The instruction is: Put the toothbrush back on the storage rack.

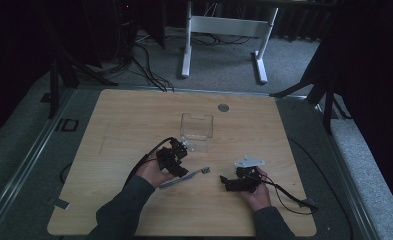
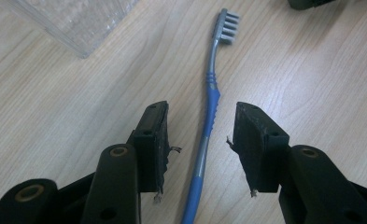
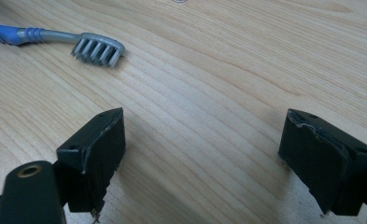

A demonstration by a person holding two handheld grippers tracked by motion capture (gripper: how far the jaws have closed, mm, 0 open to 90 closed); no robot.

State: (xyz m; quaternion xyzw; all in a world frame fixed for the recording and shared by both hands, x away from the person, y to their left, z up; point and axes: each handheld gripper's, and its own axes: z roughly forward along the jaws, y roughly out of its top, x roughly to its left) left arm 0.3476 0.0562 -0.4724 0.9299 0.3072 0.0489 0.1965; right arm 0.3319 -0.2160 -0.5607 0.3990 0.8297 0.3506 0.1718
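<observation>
A blue and grey toothbrush (image 1: 185, 177) lies flat on the wooden table (image 1: 134, 115), bristle head toward the right. In the left gripper view its blue handle (image 2: 208, 130) runs between my open jaws, with neither pad touching it. My left gripper (image 1: 176, 162) hovers over the handle end. My right gripper (image 1: 224, 182) rests low on the table to the right of the brush, jaws wide open and nothing between them. The grey bristle head (image 3: 98, 49) lies ahead and to the left in the right gripper view.
A clear plastic box (image 1: 197, 127) stands behind the left gripper, its corner (image 2: 78, 23) close ahead in the left gripper view. A small round grey disc (image 1: 223, 107) lies near the table's far edge. Cables trail from both grippers.
</observation>
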